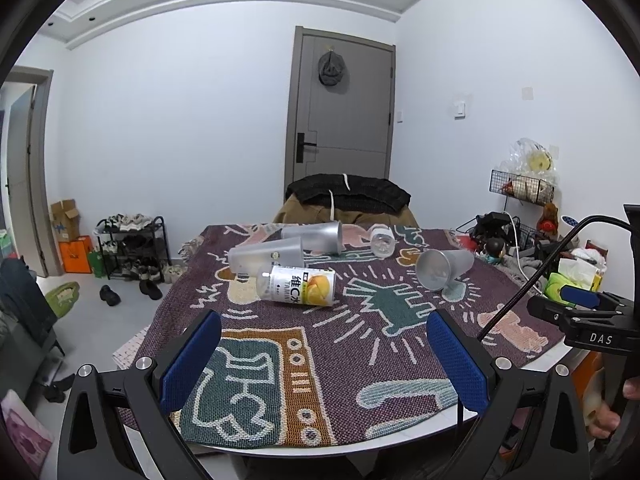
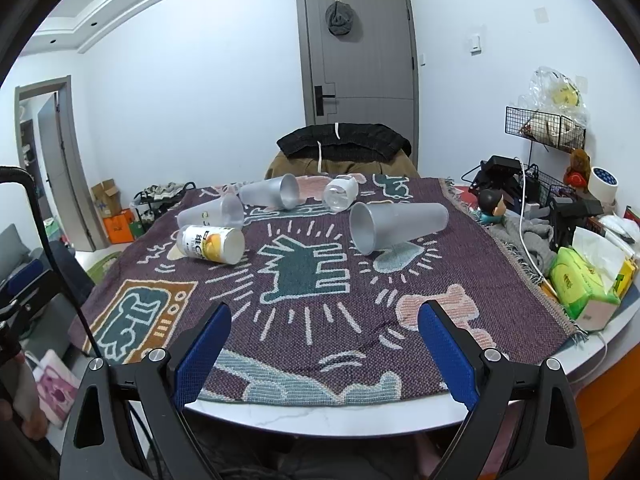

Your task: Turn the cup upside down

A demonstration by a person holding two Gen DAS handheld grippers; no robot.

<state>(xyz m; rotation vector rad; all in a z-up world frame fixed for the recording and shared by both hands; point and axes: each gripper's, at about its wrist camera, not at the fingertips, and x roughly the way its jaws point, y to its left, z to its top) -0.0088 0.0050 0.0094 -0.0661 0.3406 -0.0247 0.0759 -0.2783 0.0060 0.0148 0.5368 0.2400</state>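
Several cups lie on their sides on the patterned cloth [image 1: 348,344]. A frosted cup [image 2: 396,226] lies at centre right, mouth toward me; it also shows in the left wrist view [image 1: 442,266]. A printed cup with an orange picture [image 1: 298,284] [image 2: 212,244] lies at centre left. Two more frosted cups [image 1: 266,256] [image 1: 316,236] and a small clear cup [image 1: 382,240] lie further back. My left gripper [image 1: 324,354] is open and empty near the table's front edge. My right gripper [image 2: 324,350] is open and empty, also at the front edge.
A chair with dark clothes [image 2: 344,144] stands behind the table. Tissue packs [image 2: 586,280], cables and a wire rack [image 2: 544,124] crowd the right side. A shoe rack [image 1: 134,246] and boxes stand on the floor at left. The right gripper shows in the left wrist view [image 1: 580,304].
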